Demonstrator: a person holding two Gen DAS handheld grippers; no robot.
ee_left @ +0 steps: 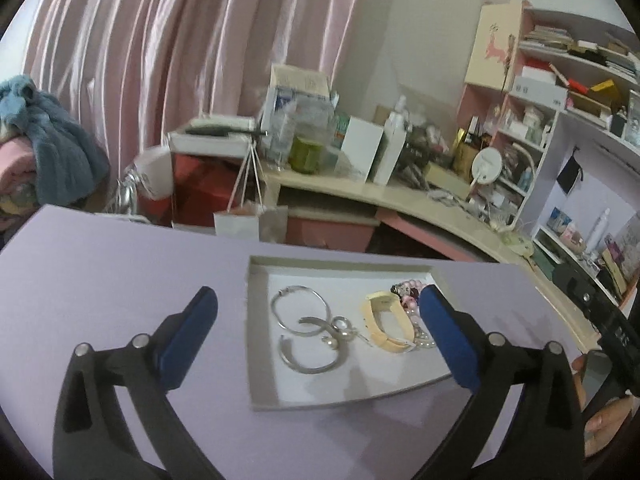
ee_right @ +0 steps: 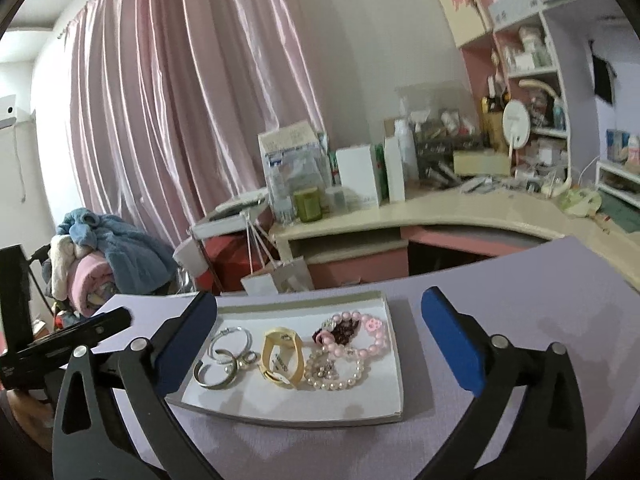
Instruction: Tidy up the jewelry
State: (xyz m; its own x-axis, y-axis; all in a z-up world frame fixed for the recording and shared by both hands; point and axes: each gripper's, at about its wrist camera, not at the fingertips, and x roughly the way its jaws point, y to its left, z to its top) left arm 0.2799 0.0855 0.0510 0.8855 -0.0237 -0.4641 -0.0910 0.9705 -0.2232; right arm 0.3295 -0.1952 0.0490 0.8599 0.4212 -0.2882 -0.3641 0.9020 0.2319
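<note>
You face pink curtains [ee_right: 160, 120] beside a pale wall [ee_right: 380, 40]. A curved cream desk [ee_right: 460, 208] carries boxes and bottles, with cluttered shelves [ee_left: 560, 100] to its right. Left, what may be folded blankets [ee_right: 104, 256] sit piled.

A lilac bench [ee_right: 520, 320] carries a white tray [ee_right: 360, 396] of silver bangles [ee_right: 218, 374], a yellow band [ee_right: 280, 360], white pearls [ee_right: 340, 376] and pink beads [ee_right: 360, 332], pink curtains [ee_right: 180, 100] far behind.

A lilac table [ee_right: 520, 300] bears one shallow tray [ee_right: 280, 414] (grey-rimmed).
</note>
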